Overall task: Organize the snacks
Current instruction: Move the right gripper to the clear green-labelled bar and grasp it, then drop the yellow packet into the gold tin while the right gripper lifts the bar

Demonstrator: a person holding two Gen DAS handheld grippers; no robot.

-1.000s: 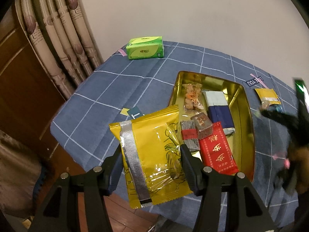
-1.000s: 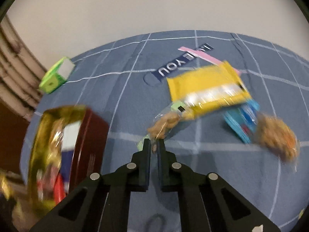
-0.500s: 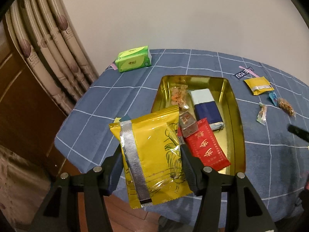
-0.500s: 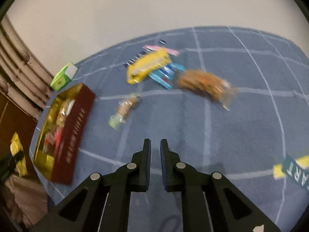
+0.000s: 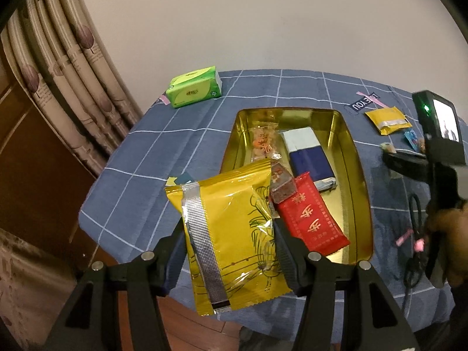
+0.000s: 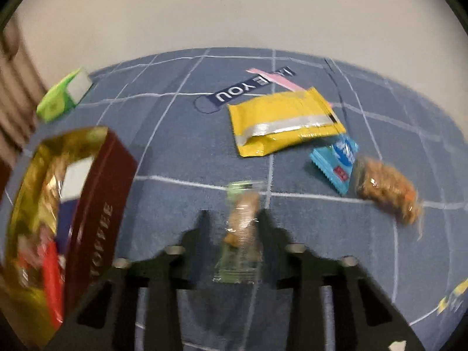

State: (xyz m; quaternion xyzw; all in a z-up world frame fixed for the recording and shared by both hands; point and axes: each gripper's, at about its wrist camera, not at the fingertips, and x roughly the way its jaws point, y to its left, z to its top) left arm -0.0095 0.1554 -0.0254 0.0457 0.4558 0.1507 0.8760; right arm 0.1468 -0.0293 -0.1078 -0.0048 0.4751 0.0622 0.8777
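The left gripper (image 5: pixel 228 242) tilts steeply down over the near edge of the desk (image 5: pixel 163 152). Its black fingers (image 5: pixel 285 251) sit at a middling width, clamped on the two sides of a large yellow foil packet (image 5: pixel 222 204). The packet is glossy and crinkled, has a ribbed silver seam, and is held upright just short of the tin.

Beyond it lies the oblong tin (image 5: pixel 359 175), with a mirror-gold inside and rounded corners. In it are a red wrapper (image 5: pixel 313 222) with gold characters, a small dark foil block (image 5: pixel 279 187), a navy-and-white bar (image 5: pixel 310 158) and a clear packet of orange bits (image 5: pixel 263 143).

To the right, a hand (image 5: pixel 450 234) grips the right gripper (image 6: pixel 234 222), which is also pitched down. In its blurred view the fingers (image 6: pixel 204 225) stand well apart either side of a small clear packet (image 6: pixel 242 219) of brown pieces. Whether they touch it, I cannot tell.

Farther off on the blue checked cloth lie a second yellow packet (image 6: pixel 280 122), a light blue sachet (image 6: pixel 336 161) and a clear bag of nuts (image 6: pixel 386 190). Farthest is a green tissue pack (image 5: pixel 193 89).
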